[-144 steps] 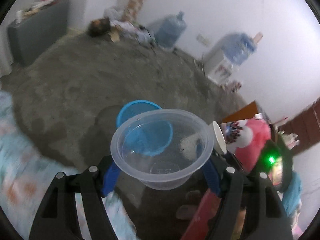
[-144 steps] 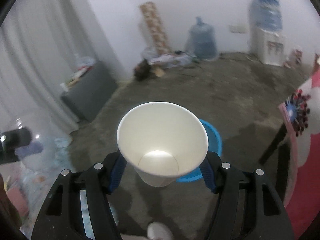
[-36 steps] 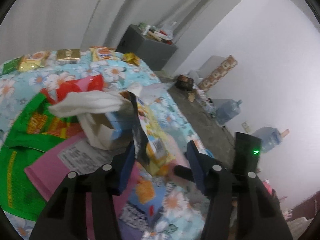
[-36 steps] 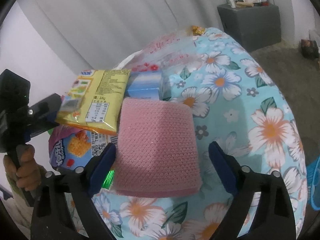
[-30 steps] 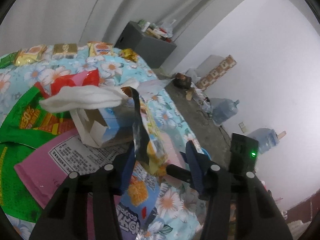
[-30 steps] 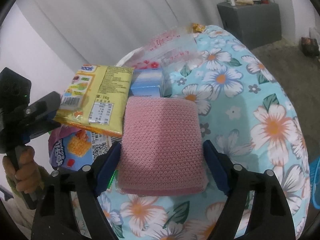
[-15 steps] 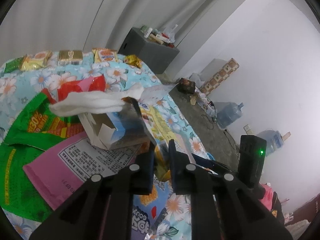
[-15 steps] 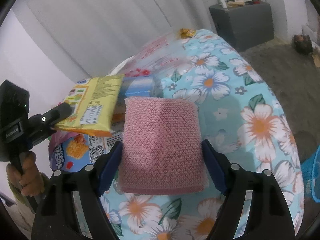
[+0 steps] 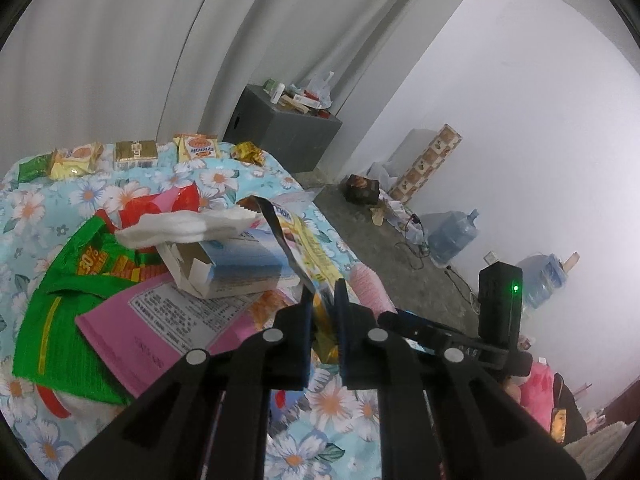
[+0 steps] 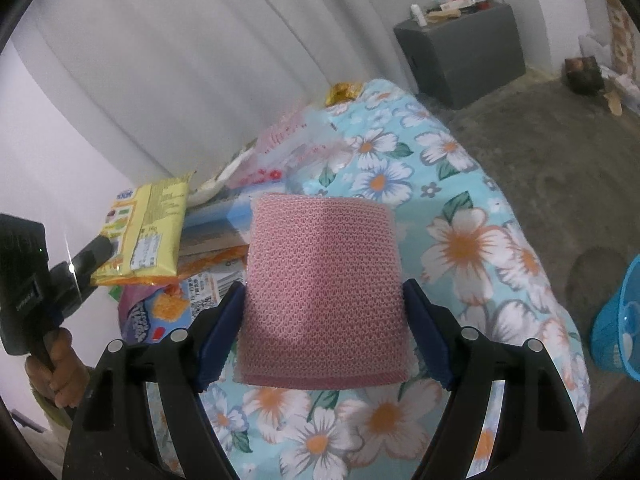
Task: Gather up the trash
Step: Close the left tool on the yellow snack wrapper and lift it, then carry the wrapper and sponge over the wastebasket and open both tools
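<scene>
My left gripper (image 9: pixel 323 294) is pinched narrow on the yellow wrapper (image 10: pixel 146 228), my right gripper (image 10: pixel 324 312) clamps the pink foam (image 10: pixel 324 280); both above the table (image 10: pixel 460 240). Keep squeeze steady, carry both over the blue bin (image 10: pixel 618 328) on the floor before letting go.

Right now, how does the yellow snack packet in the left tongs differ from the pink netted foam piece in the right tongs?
The thin yellow printed snack packet is pinched by one edge in nearly shut left tongs; the thick pink netted foam piece fills wide-set right tongs, gripped by both sides. The packet is glossy and printed, the foam plain and textured. Both are held above the table.
</scene>
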The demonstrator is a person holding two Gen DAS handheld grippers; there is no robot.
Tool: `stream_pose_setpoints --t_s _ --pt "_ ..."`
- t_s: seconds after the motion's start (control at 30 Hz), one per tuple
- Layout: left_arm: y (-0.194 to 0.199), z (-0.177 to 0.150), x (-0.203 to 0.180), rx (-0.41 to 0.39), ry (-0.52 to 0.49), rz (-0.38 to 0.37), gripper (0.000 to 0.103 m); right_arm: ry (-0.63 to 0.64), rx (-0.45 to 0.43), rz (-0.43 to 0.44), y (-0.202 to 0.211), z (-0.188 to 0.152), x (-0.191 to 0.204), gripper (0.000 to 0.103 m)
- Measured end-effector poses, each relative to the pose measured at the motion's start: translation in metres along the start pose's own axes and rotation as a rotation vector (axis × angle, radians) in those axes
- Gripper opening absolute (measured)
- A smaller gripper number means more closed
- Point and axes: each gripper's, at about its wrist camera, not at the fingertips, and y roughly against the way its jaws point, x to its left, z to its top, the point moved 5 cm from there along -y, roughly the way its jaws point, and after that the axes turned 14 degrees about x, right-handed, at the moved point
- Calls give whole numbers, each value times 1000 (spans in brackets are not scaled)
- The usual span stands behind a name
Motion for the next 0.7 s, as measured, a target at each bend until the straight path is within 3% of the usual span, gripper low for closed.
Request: stream_pose_setpoints --t_s 0.33,0.7 --pt "3 -20 -43 -2 -116 59 10 -22 -67 28 36 -10 -9 74" --pt "-60 -20 -107 75 -222 29 10 -143 -189 -3 104 -35 -77 74"
